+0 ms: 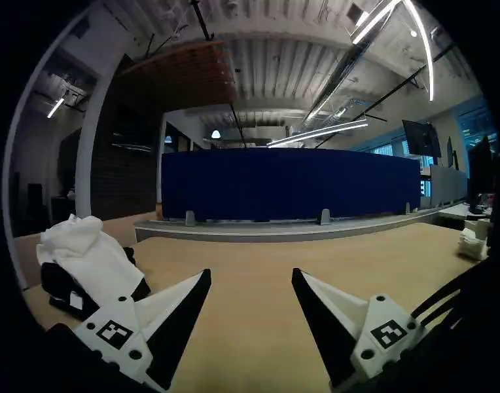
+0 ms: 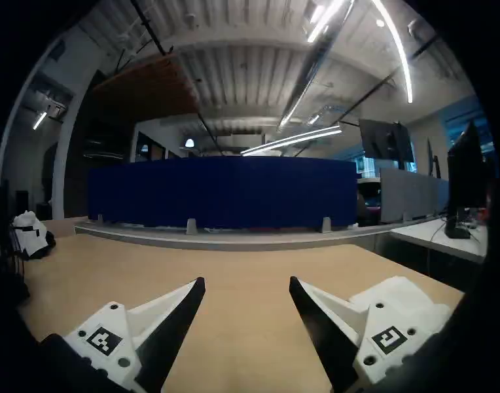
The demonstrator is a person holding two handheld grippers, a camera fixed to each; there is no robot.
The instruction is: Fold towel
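While both pairs of jaws stand released with nothing between them, the towel (image 1: 86,252) sits as a crumpled white heap at the middle left of the left gripper view. It is draped over a dark object (image 1: 60,288) on the wooden table (image 1: 263,314). The left gripper (image 1: 250,271) points past it toward the blue partition (image 1: 283,183). The right gripper (image 2: 246,280) is aimed the same way, with the towel (image 2: 29,237) small at the far left edge of its view.

The likely trouble is the bunching: no corner or hem can be made out, so a pinch could take several layers and lift a lump rather than an edge. A pull might also drag or tip the dark object beneath.
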